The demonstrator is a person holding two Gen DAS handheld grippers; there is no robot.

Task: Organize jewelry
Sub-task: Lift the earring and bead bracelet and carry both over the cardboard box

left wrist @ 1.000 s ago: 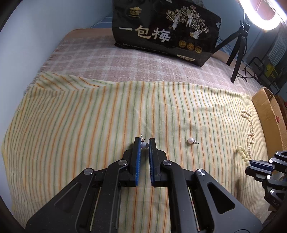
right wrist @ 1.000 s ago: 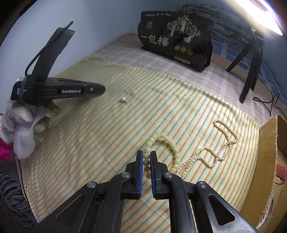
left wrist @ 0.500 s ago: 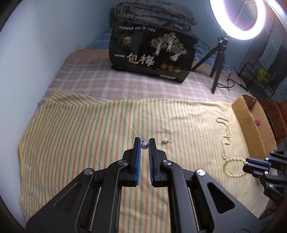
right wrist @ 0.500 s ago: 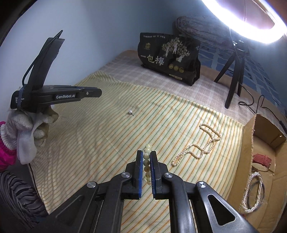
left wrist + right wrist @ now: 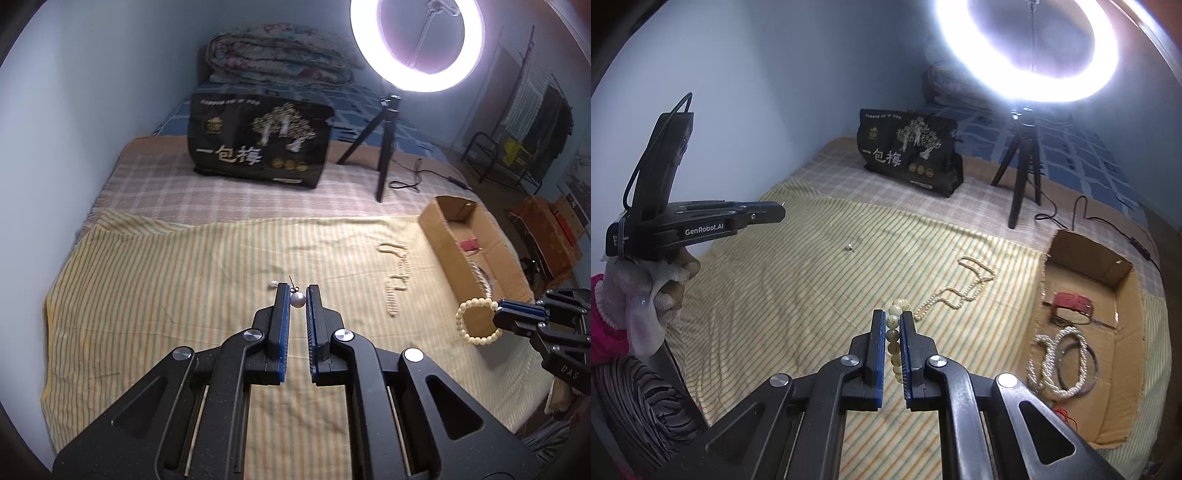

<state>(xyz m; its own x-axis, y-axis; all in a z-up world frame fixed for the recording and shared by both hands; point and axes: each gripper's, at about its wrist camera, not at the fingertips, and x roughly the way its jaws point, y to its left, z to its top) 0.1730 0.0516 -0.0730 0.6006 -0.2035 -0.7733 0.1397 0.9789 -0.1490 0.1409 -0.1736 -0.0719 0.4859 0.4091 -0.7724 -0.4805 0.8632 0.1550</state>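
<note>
My left gripper [image 5: 297, 290] is shut on a pearl earring [image 5: 297, 300], held above the striped yellow cloth [image 5: 166, 295]; its pin sticks up to the left. A second pearl earring [image 5: 273, 284] lies on the cloth just beyond the fingertips. My right gripper [image 5: 893, 317] is shut on a cream bead bracelet [image 5: 894, 334], which hangs as a loop [image 5: 476, 321] in the left wrist view. A pearl necklace [image 5: 964, 291] lies between the grippers and the open cardboard box [image 5: 1123, 387] at the right.
The box holds a red item [image 5: 1071, 302] and coiled pearl strands [image 5: 1056, 362]. A black printed bag [image 5: 258, 147] and a ring-light tripod [image 5: 384, 147] stand at the back of the bed. A wall runs along the left. A gloved hand [image 5: 646, 295] holds the left gripper.
Both grippers rose and pulled back from the cloth with their pieces. The bracelet came off the cloth and now hangs free; the box has come into view.
</note>
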